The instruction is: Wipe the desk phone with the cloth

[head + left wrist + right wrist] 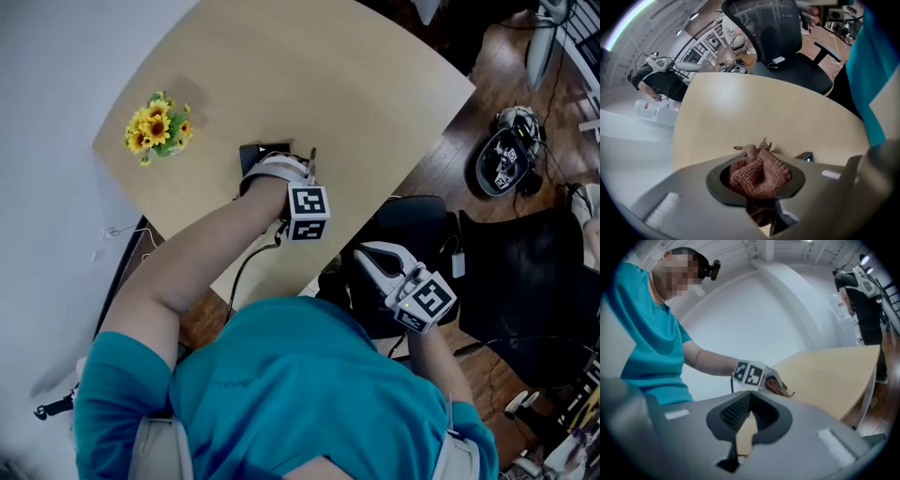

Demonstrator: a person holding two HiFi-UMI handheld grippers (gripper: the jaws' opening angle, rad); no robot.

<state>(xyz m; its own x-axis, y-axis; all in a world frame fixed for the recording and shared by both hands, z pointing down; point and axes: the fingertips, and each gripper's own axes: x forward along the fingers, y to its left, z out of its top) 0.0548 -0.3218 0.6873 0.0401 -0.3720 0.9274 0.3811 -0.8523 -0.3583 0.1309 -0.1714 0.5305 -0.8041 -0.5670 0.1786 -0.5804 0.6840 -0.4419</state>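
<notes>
Pinches a bunched rust-brown knitted cloth (760, 174) in the left gripper (277, 167), jaws closed tight on the weave, with a tuft poking out past the tips. Rests that gripper low on the pale wooden worktop (356, 103), at the dark desk phone (255, 152). Cannot tell whether the cloth touches the phone or sits just beside it, since only an edge and a corner of the phone show next to the jaws. Leaves any print on the phone hidden. Carries black-and-white square markers on the cube (307, 213) behind the hand, as patterns only. Drapes a dark cable (242, 272) from under the forearm over the near edge of the worktop. Sets a small bunch of yellow flowers (157, 128) well apart to the left, near the curved rim. Holds the right gripper (375, 261) off the worktop, past its near edge and above the black office chair (417, 220), with the jaws brought together and nothing between the ribbed pads. Aims it toward the left gripper and the cloth.
</notes>
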